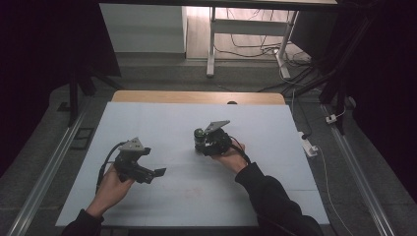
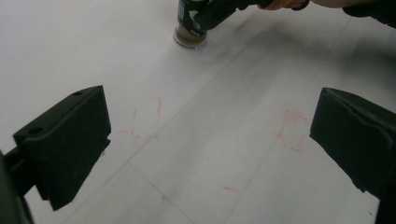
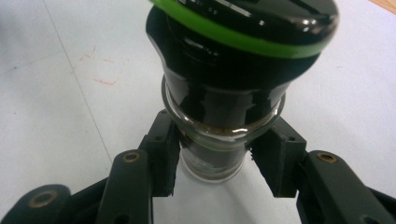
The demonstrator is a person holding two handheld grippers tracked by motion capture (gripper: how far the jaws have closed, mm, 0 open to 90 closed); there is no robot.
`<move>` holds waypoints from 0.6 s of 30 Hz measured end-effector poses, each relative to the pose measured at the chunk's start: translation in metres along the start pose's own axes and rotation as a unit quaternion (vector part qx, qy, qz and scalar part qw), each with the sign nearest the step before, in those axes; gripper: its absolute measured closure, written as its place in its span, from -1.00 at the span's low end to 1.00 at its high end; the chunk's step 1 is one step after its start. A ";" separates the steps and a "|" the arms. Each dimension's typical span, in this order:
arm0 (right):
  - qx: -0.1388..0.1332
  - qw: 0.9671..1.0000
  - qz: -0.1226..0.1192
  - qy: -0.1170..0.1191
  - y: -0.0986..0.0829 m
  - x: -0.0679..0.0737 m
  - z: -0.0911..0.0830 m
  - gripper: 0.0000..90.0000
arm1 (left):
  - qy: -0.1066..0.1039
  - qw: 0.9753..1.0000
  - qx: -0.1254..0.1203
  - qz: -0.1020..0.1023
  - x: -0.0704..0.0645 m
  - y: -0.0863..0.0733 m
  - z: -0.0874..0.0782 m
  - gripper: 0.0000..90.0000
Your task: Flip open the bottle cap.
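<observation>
Right claw point(image 3: 212, 163): jaws clamped on the spice jar's glass body, low in the right gripper view
Spice jar point(image 1: 199, 139): upright on the white table point(image 1: 147, 123), centre of the high view
Left claw point(image 2: 210, 144): jaws wide apart, holding nothing, lower left of the high view

On the table point(image 1: 162, 118), your right gripper point(image 1: 204, 147) sits right of centre with a spice jar point(image 1: 199, 139) standing upright between its jaws. Your left gripper point(image 1: 156, 173) hovers well apart, nearer your edge and to the left, its jaws pointing toward the jar.
</observation>
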State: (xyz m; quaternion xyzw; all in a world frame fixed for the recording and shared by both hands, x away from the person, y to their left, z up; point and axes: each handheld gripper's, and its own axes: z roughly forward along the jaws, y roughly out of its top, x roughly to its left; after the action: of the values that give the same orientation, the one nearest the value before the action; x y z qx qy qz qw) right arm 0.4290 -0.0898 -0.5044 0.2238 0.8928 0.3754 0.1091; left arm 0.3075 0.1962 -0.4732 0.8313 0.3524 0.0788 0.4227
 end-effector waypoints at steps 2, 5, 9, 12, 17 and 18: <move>0.000 1.000 -0.001 0.000 0.000 0.000 0.000 0.17 | -0.001 1.000 0.001 0.000 0.001 0.004 0.004 -1.00; 0.000 1.000 -0.002 0.000 0.000 0.000 0.000 0.17 | -0.002 1.000 0.003 -0.001 0.003 0.009 0.010 -1.00; 0.000 1.000 -0.001 0.000 0.000 0.000 0.000 0.17 | -0.003 1.000 0.008 -0.002 0.004 0.018 0.017 -1.00; 0.000 1.000 -0.002 0.000 0.000 0.000 0.000 0.17 | -0.006 1.000 0.005 0.008 0.004 0.025 0.022 -1.00; 0.000 1.000 -0.003 0.000 0.000 0.000 0.000 0.17 | -0.007 1.000 0.000 0.016 0.004 0.036 0.033 -1.00; 0.000 1.000 -0.003 0.000 0.000 0.000 0.000 0.17 | -0.008 1.000 -0.001 0.019 0.004 0.039 0.035 -1.00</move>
State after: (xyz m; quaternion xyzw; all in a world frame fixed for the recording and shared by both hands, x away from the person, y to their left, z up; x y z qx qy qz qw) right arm 0.4292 -0.0898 -0.5044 0.2211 0.8936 0.3749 0.1097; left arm 0.3459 0.1611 -0.4667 0.8379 0.3332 0.0801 0.4248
